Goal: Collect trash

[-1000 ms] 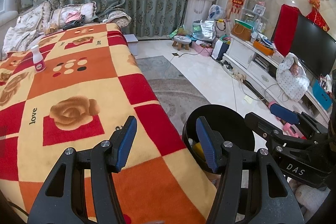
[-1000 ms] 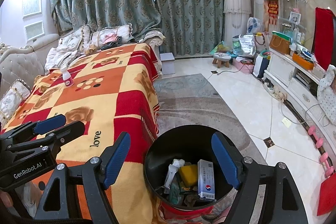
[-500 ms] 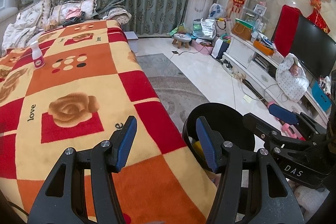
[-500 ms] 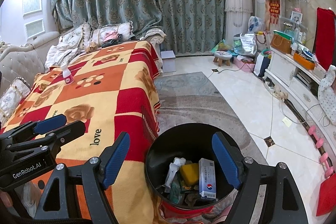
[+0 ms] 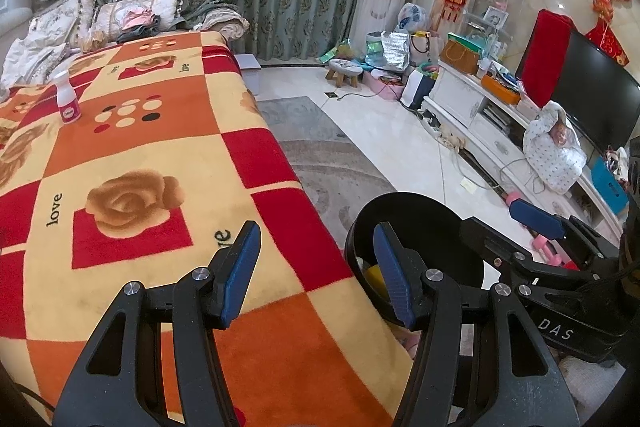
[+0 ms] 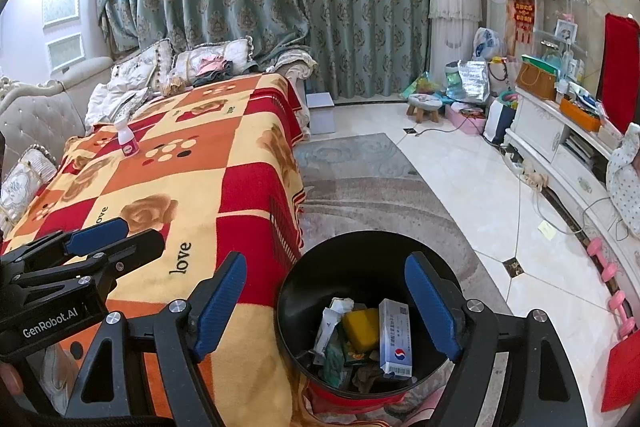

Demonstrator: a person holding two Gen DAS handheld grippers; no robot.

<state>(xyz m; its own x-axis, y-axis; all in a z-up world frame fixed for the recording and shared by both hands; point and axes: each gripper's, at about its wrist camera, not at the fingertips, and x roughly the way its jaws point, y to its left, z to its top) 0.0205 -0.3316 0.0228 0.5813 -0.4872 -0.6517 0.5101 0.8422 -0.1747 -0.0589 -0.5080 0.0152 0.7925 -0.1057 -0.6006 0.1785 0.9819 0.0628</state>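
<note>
Since a second ago both cameras have pulled back a little along the blanket [image 5: 132,155]: the bottle [image 5: 67,98] sits higher and farther up the frame, and more of the near checks show under the left gripper [image 5: 316,271]. The gripper spacing has not changed.

The left gripper hangs with its jaws spread wide and nothing between them, over the blanket's near edge. The right gripper [image 6: 326,307] is likewise spread and empty, hovering above the bin [image 6: 296,291], which stands on the floor just beside the blanket's hanging edge.

Only the right view looks down into the bin: one white box [image 6: 395,337] with a red-and-blue mark, one yellow block [image 6: 360,327], one white wrapper [image 6: 330,319], and darker scraps below that cannot be counted. The left view shows just the bin [image 5: 420,211] from the side, its far inner wall and a sliver of yellow, partly behind the gripper finger. The left view alone shows the TV [image 5: 592,91]; the right view alone shows the sofa arm [image 6: 36,115].

One bottle [image 6: 127,139] stands upright on the blanket [image 6: 192,187], far up toward the cushions, well apart from both grippers and the bin. Each view catches the other gripper at its edge. One stool [image 6: 425,105] stands by the curtain.
</note>
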